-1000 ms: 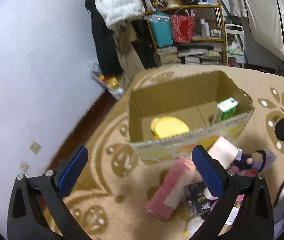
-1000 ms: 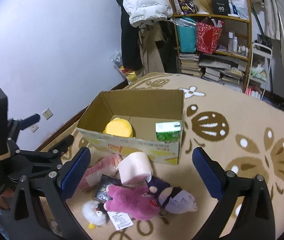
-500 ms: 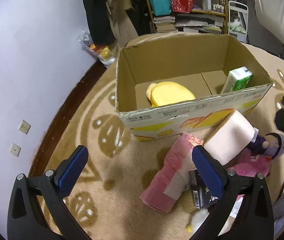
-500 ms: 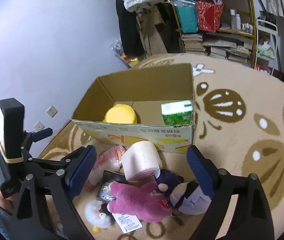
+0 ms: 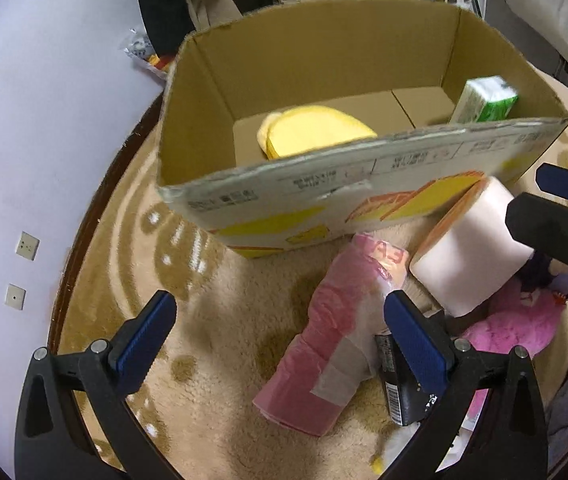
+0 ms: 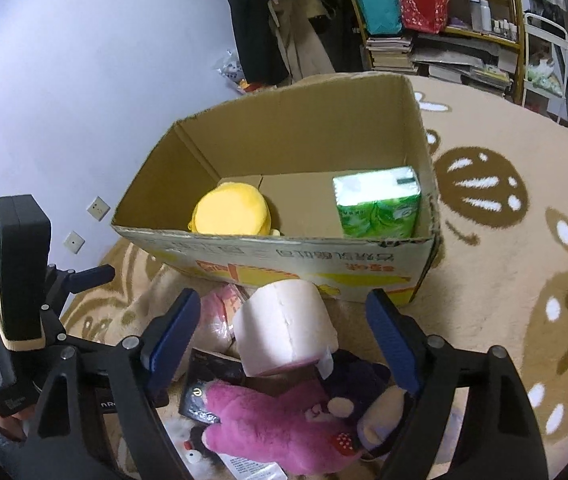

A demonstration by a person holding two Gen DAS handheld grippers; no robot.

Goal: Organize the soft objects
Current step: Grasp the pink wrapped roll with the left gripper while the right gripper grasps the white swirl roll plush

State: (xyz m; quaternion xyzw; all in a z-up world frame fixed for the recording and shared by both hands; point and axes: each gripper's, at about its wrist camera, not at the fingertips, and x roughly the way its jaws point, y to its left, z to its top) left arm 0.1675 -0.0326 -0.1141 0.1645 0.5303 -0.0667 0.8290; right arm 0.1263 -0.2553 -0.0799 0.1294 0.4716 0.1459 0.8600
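Now the right gripper (image 6: 280, 340) stands wide, its jaws just narrowing a touch, with the roll (image 6: 285, 326) sitting between the blue pads but untouched by either. The left gripper (image 5: 280, 344) is spread wide too, holding nothing, and the pink pack (image 5: 333, 344) lies just inside its right finger on the rug (image 5: 212, 364).

Risks, as I judge them: the roll leans on the pile, so a squeeze off its middle could tip it away toward 12 o'clock against the box (image 6: 415, 148). Close low and the right pads may also snag the pink plush (image 6: 280, 424) at 6 o'clock, dragging the purple doll (image 6: 363, 384) along. On the left, the right finger sits over the black packet (image 5: 397, 384), which could get pinched with the pack. And the two grippers are close; in the left view the right one's finger crowds in at 3 o'clock.

Views differ here. The right camera shows the yellow plush (image 6: 230, 210) and the green tissue pack (image 6: 377, 208) fully inside the box, and the left hand at 8 o'clock. The left camera shows the whole pink pack with its tape patch, mostly hidden from the right.
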